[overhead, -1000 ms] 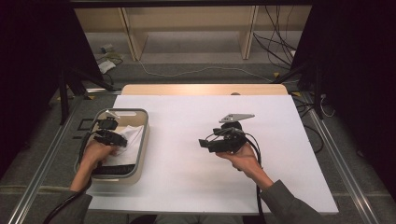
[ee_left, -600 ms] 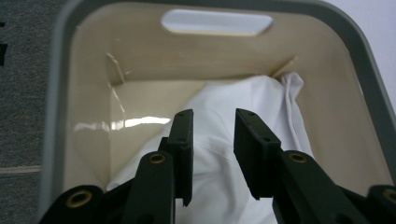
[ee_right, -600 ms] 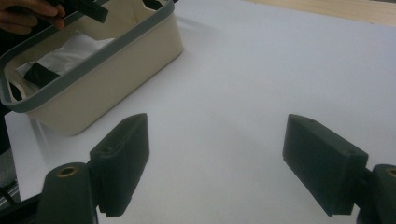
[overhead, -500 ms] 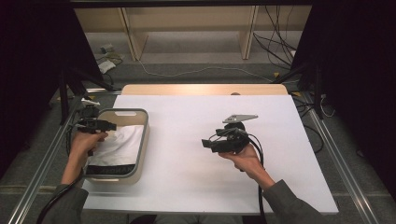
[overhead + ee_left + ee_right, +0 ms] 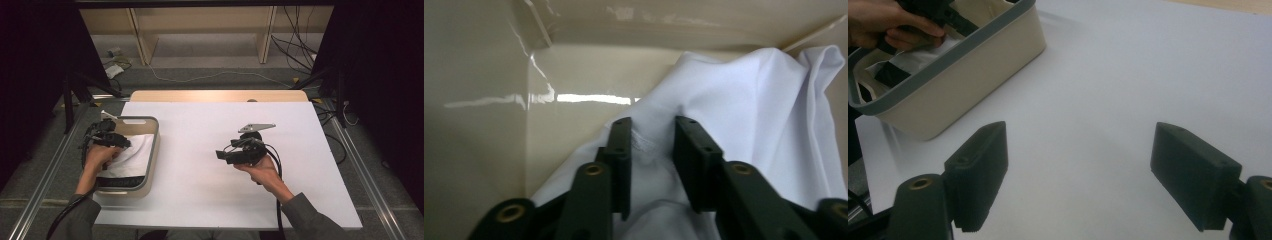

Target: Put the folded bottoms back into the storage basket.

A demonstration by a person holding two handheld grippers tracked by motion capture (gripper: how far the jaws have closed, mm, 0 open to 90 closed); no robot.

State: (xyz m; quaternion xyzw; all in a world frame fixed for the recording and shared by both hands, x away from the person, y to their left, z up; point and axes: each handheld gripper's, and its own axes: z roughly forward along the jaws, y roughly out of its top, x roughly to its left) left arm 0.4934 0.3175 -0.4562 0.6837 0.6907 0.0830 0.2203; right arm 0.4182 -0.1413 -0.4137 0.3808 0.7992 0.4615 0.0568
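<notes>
L hand-held gripper (image 5: 651, 150) moved back into bin (image 5: 150, 150), jaws closing on cloth (image 5: 744, 115).

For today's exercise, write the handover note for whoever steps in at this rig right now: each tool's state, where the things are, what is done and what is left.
Left tool: inside the beige bin, jaws just closed further, pinching a fold of the white cloth.
Right tool: open, nothing in it, held over the white table to the right of the bin.
Things: the cloth lies in the bin, with something dark under its near end.
Done: cloth gripped.
Left: it is not yet lifted out; probably raise it clear of the bin and use the right tool as needed.
</notes>
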